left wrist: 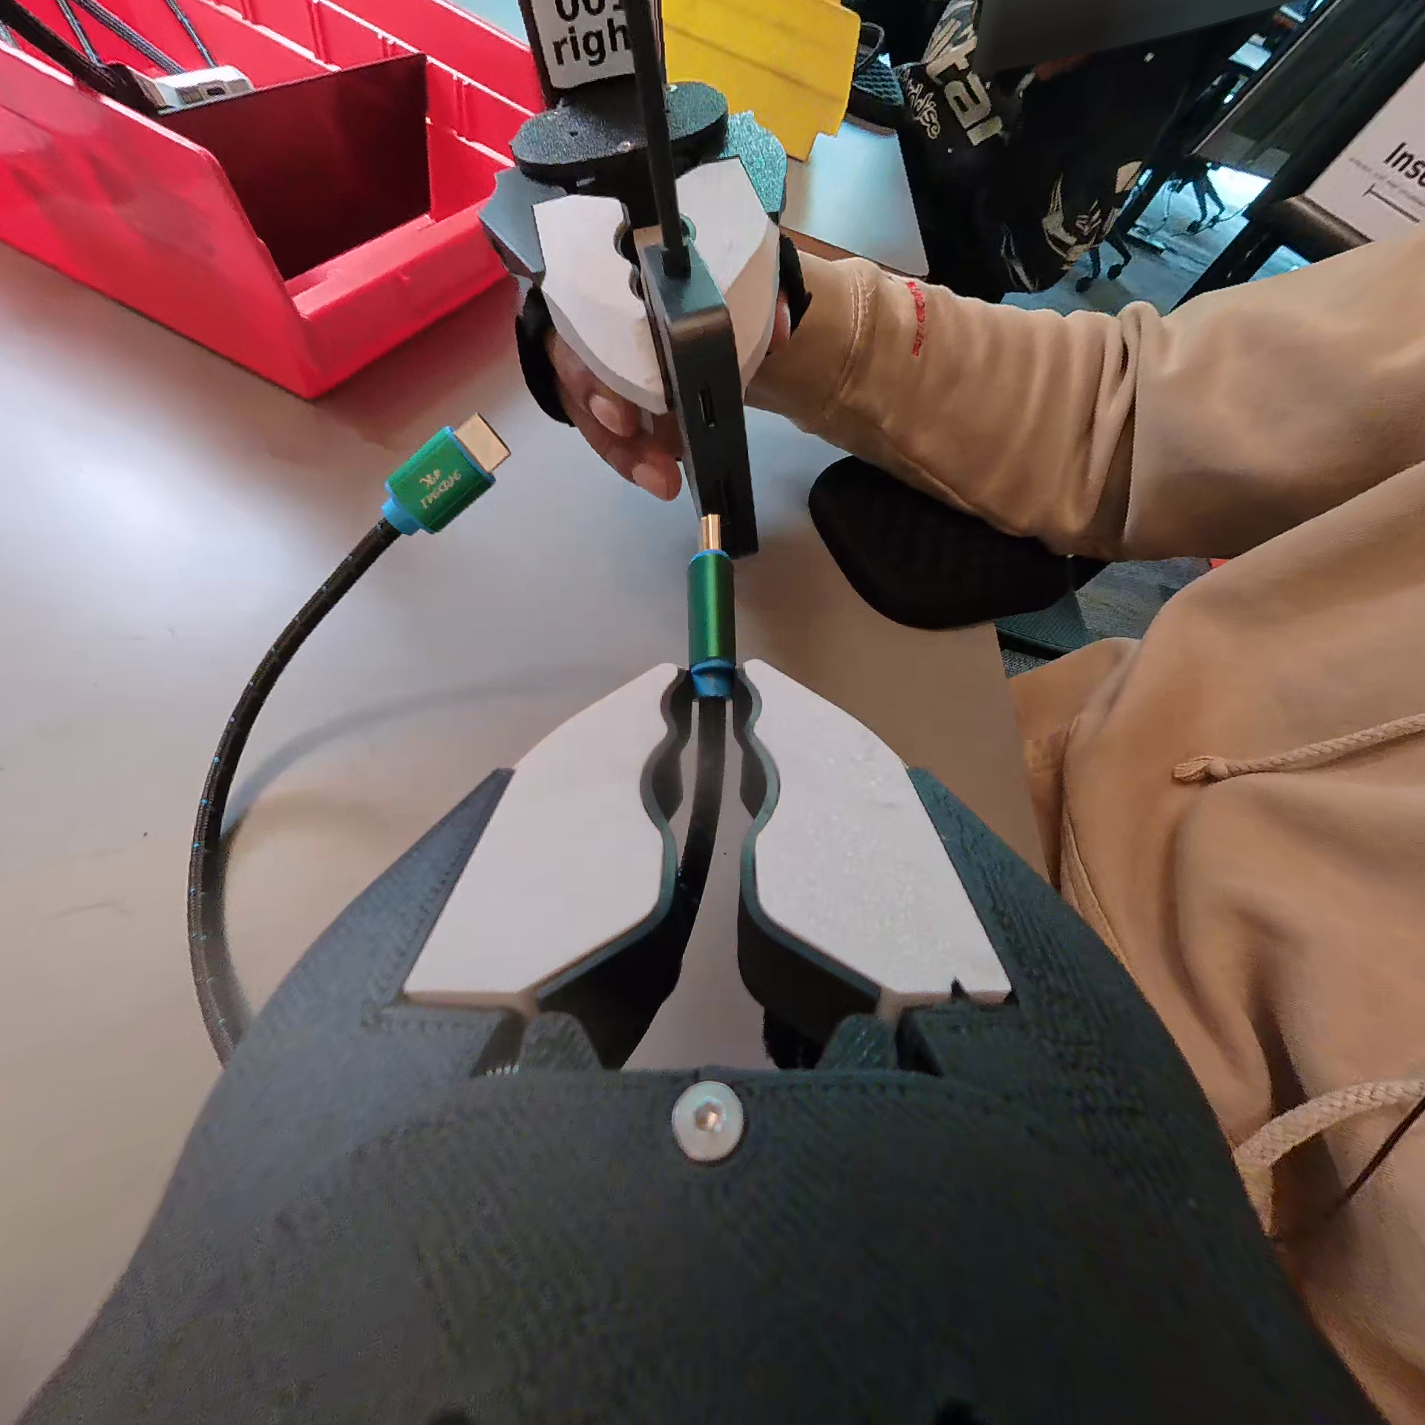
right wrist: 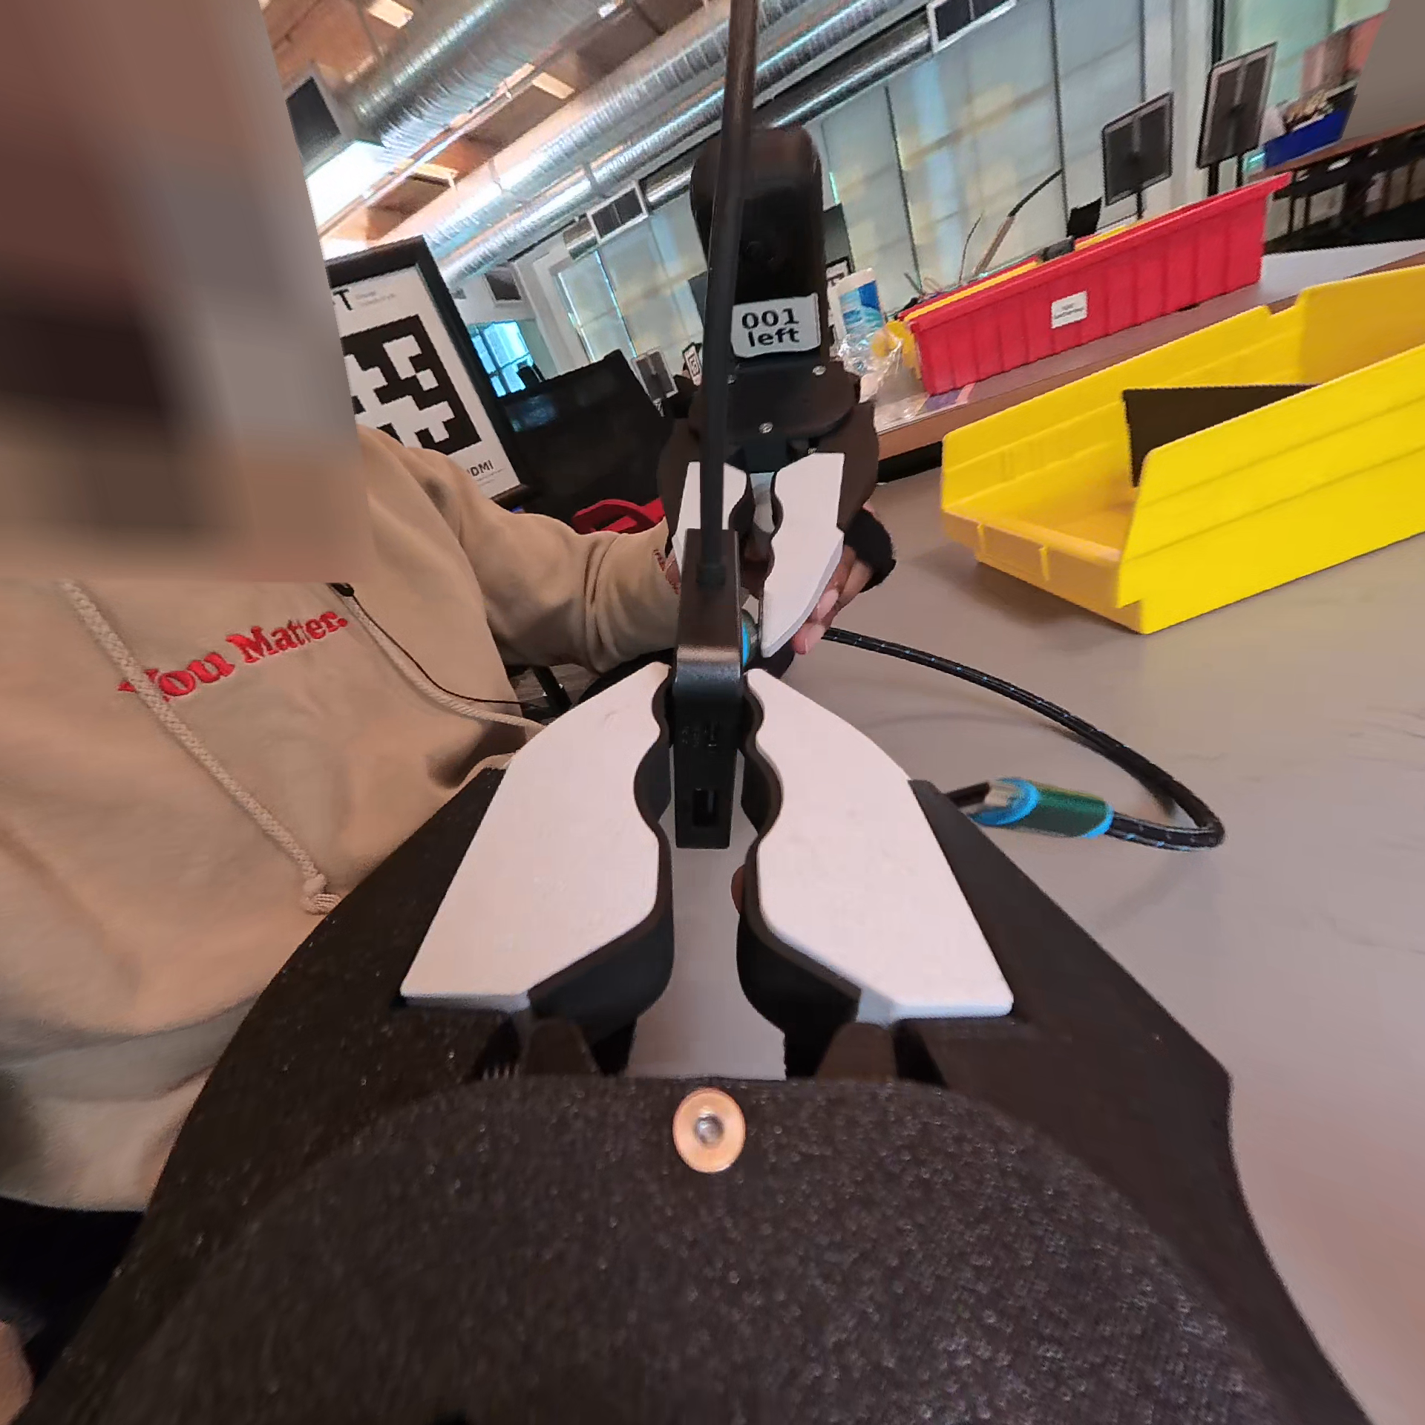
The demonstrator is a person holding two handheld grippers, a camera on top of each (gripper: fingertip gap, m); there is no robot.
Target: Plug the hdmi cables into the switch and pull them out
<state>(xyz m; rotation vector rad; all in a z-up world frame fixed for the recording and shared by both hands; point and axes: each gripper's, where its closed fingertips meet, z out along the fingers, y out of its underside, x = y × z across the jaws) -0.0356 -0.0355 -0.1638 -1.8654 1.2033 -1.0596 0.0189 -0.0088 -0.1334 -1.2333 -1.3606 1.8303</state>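
Left gripper [left wrist: 711,678]: your fingers are pinched on the blue collar at the back of the green plug [left wrist: 711,617], with the braided cable [left wrist: 231,740] running back between them.
Right gripper [right wrist: 708,740]: clamped on the black switch [right wrist: 705,694], held edge-on above the table [left wrist: 116,617], its own thin black lead rising out of the far end.
Plug position: the gold tip [left wrist: 709,532] sits at the near end of the switch, at the port or just entering it; I cannot tell how deep.
Spare plug: the cable's other green end [left wrist: 443,482] hangs free to the left, off the table, above the cable's loop.
How the switch handles: I judge it light and rigid, with smooth sides, so it may twist in your grip if you push off-axis.
How the cable handles: the braid looks stiff and springy; the loop will likely tug the plug sideways.
Where to hold: the metal plug shell gives more control than the collar; avoid the gold tip.
Risk: a tilted plug could jam or bend in the port.
Background: a red bin [left wrist: 193,193] sits far left, a yellow bin [right wrist: 1195,501] to the right.
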